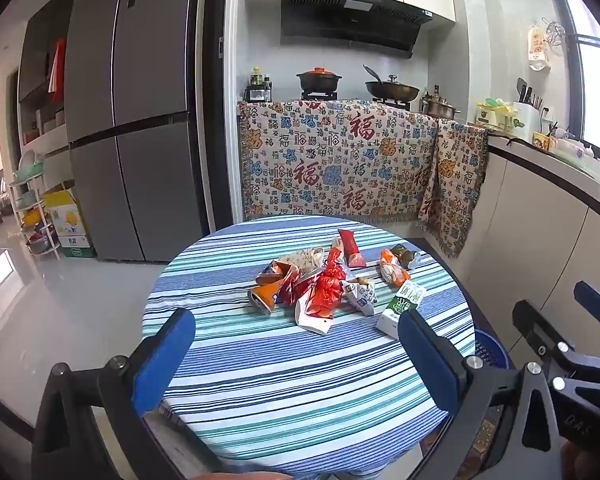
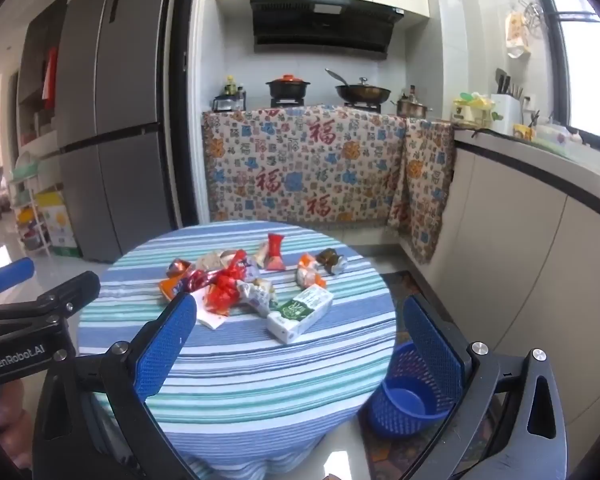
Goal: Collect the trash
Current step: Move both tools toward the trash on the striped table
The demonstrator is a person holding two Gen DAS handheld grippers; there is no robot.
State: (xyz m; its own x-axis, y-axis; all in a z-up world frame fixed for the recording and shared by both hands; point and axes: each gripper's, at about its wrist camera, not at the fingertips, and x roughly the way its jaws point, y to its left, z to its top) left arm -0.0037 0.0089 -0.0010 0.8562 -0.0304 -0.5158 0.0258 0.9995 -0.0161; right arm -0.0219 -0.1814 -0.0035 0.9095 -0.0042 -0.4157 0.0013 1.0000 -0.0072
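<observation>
**None collected yet: all trash on the table, bin empty**

Round table, striped cloth: whole litter pile sits near its middle, nothing lifted. Blue mesh bin on the floor just beside the table's right edge; its inside looks bare. Judgement: task at the very start, every piece left to move.

Milk carton, nearest item, lies flat on its side, long axis running diagonally from near-left to far-right in the right wrist view. Red crumpled wrapper in the heap's middle, no clear axis. Red stick packet at the far side, long axis pointing away from the cameras. Orange wrapper right of it.

Left gripper: fingers spread wide, holding nothing. Right gripper: likewise wide, empty, short of the pile.
</observation>
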